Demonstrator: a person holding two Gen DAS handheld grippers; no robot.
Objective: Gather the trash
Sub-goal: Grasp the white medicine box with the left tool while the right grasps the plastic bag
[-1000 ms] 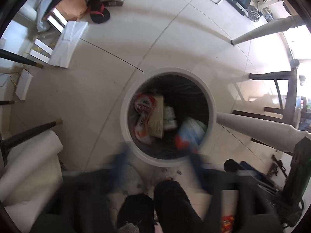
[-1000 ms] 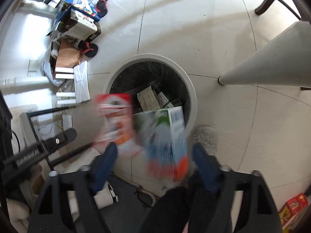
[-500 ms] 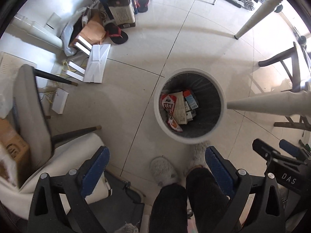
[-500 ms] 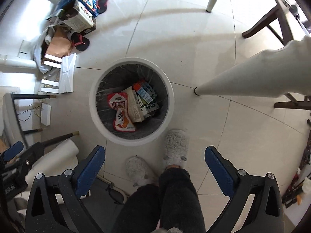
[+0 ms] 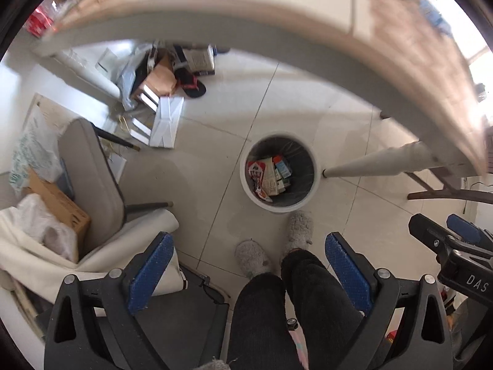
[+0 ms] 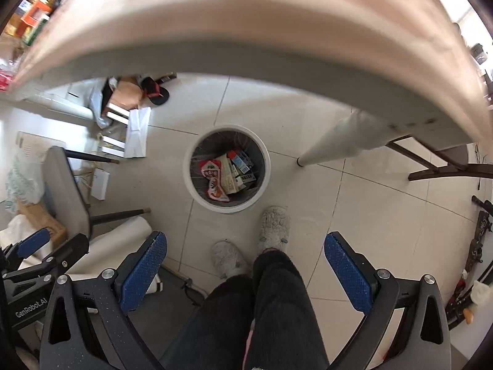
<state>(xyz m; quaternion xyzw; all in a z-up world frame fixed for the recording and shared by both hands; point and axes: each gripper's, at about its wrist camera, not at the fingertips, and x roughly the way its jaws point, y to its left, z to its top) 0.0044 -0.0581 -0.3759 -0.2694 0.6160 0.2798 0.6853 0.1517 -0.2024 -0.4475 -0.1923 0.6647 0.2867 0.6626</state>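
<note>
A round white trash bin [image 5: 246, 182] stands on the tiled floor far below, beside a table leg. It also shows in the right wrist view [image 6: 187, 182]. Inside lie a red snack wrapper [image 6: 212, 174], a beige carton [image 6: 229, 175] and small boxes [image 6: 243, 163]. My left gripper [image 5: 246, 265] is open and empty, high above the floor. My right gripper [image 6: 245, 265] is open and empty too, at a similar height. Each gripper shows at the edge of the other's view.
The wooden table edge [image 6: 246, 37] fills the top of both views, blurred. A grey chair [image 5: 92, 172] with a cardboard box [image 5: 58, 206] stands at the left. Boxes, papers and a sandal [image 5: 192, 84] lie by the wall. The person's legs and grey slippers [image 6: 272, 228] are below me.
Both grippers rose well above the bin, which looks smaller. The carton and wrapper that were falling a second ago now lie in the bin. The table edge has come into view.
</note>
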